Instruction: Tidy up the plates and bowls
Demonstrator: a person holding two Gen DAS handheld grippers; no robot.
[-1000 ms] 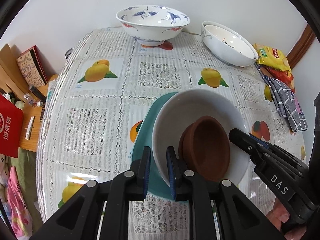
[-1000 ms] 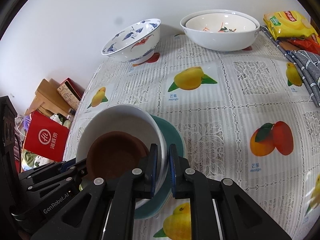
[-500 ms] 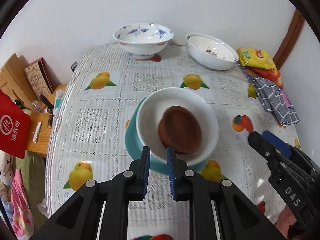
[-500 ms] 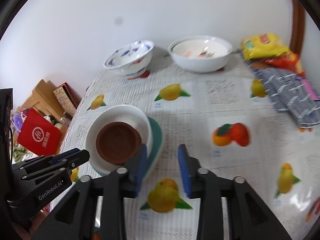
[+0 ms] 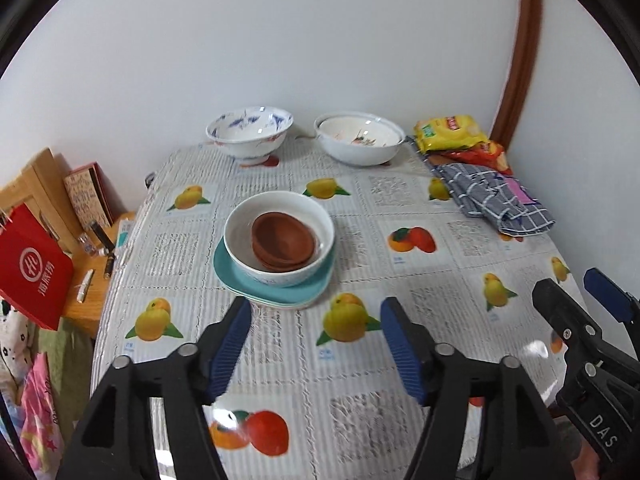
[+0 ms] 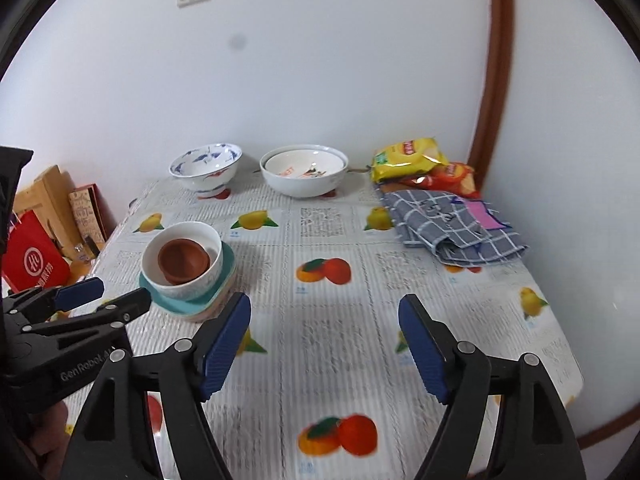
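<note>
A stack stands on the table's left middle: teal plates (image 5: 240, 276) (image 6: 229, 266), a white bowl (image 5: 236, 232) (image 6: 214, 270) on them, brown bowls (image 5: 282, 242) (image 6: 182, 260) nested inside. A blue-patterned bowl (image 5: 248, 130) (image 6: 206, 166) and a white bowl (image 5: 358, 140) (image 6: 304, 172) stand at the back by the wall. My left gripper (image 5: 316, 344) is open and empty, pulled back from the stack; it also shows in the right wrist view (image 6: 104, 298). My right gripper (image 6: 324, 348) is open and empty over the table's front, seen too in the left wrist view (image 5: 576, 294).
Yellow and red snack bags (image 5: 452, 134) (image 6: 408, 158) and a grey checked cloth (image 5: 496, 200) (image 6: 452, 228) lie at the back right. A red bag (image 5: 34, 268) (image 6: 32, 264), boxes and small items sit on a low stand left of the table. The fruit-print tablecloth (image 5: 400, 208) covers the table.
Both grippers let go of the stack, opened wide and pulled back and up from it. The stack stays on the table.
</note>
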